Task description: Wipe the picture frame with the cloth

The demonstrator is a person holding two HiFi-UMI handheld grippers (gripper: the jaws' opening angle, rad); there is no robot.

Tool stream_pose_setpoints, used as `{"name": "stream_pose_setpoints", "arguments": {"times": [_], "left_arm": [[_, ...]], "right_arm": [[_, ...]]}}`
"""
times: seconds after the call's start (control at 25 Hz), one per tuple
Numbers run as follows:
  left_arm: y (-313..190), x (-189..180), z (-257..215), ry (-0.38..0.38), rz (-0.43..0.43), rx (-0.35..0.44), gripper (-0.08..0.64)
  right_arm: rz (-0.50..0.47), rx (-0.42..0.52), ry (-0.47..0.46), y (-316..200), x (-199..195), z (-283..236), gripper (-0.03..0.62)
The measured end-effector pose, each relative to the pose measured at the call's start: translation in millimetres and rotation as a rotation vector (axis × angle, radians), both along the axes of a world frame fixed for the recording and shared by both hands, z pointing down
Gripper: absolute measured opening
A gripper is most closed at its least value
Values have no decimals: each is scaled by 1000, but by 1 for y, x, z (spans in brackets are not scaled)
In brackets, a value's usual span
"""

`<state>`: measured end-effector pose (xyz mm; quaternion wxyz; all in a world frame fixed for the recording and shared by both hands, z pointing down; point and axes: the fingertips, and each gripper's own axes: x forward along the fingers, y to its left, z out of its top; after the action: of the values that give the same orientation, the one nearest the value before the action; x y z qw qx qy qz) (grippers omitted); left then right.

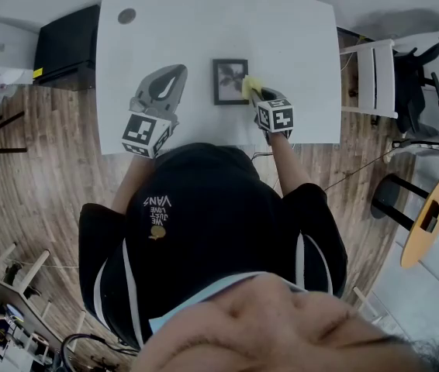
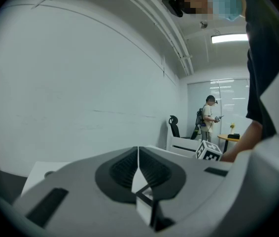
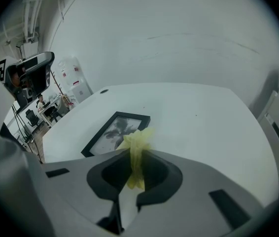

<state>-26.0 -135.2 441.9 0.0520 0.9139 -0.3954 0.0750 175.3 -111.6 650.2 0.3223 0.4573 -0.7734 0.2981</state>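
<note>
A black picture frame [image 1: 229, 80] with a dark plant print lies flat on the white table [image 1: 297, 37], also in the right gripper view [image 3: 114, 132]. My right gripper [image 1: 255, 92] is shut on a yellow cloth [image 3: 135, 149], whose bunched end [image 1: 250, 86] hangs at the frame's right edge. My left gripper [image 1: 174, 77] is held above the table left of the frame, tilted up toward the wall; its jaws [image 2: 138, 164] are shut with nothing between them.
A white chair [image 1: 375, 72] stands at the table's right side, a black cabinet [image 1: 66, 45] at its left. A round grommet [image 1: 126, 15] sits in the table's far left corner. A person [image 2: 209, 116] stands far off in the room.
</note>
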Motion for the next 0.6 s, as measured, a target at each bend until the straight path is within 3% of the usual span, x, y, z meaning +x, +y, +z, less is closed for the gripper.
{"name": "stream_pose_setpoints", "arguments": {"times": [0.36,0.6], "left_arm": [[2,1,0,1,2,0,17],[4,-1,1,-1,0,-1,17]], "right_arm": [[1,14,-9,0,-3,-6,44],[-45,43,-82,3,-36,-22,44]]}}
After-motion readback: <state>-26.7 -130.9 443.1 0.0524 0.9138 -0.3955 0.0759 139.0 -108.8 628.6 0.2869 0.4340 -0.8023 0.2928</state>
